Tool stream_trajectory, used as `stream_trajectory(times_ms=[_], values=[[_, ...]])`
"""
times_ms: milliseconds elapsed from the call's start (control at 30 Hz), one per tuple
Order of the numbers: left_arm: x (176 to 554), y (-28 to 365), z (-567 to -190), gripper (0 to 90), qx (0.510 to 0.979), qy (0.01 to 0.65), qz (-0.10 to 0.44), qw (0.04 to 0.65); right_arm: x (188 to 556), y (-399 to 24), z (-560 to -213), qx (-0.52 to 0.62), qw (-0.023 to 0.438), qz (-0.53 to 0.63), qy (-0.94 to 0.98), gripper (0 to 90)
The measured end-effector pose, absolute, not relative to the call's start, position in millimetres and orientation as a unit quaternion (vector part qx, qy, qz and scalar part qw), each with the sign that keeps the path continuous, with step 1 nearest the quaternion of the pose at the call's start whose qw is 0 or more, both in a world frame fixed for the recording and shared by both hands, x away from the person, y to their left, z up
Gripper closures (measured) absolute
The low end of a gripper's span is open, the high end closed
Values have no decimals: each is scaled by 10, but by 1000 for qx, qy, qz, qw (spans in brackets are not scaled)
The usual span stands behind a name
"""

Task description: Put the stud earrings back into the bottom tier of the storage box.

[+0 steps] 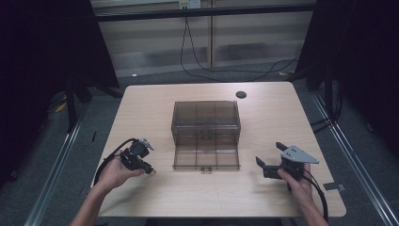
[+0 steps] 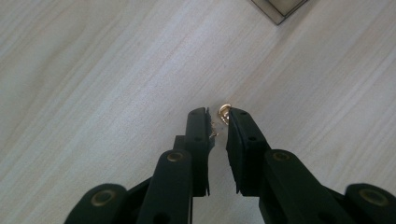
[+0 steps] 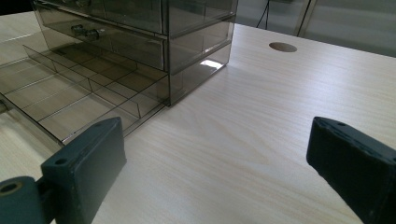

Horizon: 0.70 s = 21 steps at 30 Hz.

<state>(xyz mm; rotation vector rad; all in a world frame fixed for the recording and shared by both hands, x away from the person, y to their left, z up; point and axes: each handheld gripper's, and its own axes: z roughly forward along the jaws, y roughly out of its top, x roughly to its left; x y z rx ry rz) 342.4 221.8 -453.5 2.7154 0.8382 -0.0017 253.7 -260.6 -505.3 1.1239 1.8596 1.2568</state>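
A: 1 small gold ring (image 2: 224, 112) lies on the pale wooden table (image 1: 263, 197), pinched at the tips of the left gripper (image 2: 219, 122), whose jaws are nearly together on it.

B: And nearby?

A: Just right of it stands a smoky clear drawer box (image 1: 206, 123) with its bottom drawer (image 1: 206, 157) pulled out toward the person; the dividers inside show through.

B: The other tool?

A: The right gripper (image 1: 269, 157) hovers near the table's right side, jaws wide apart, holding nothing.

B: The room?

A: 1 round hole (image 1: 241, 94) sits near the table's far edge. Grey floor (image 1: 94, 117) surrounds it, dark curtains (image 1: 42, 56) hang at both sides, and black cables (image 1: 197, 66) trail along the back wall.
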Motion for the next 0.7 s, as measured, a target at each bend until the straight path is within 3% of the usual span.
stream_trajectory(times_ms=[700], values=[[3457,2179,-4650,828,948,287,-13,134,2541,-2599,-5052,423,308,476,707,40]])
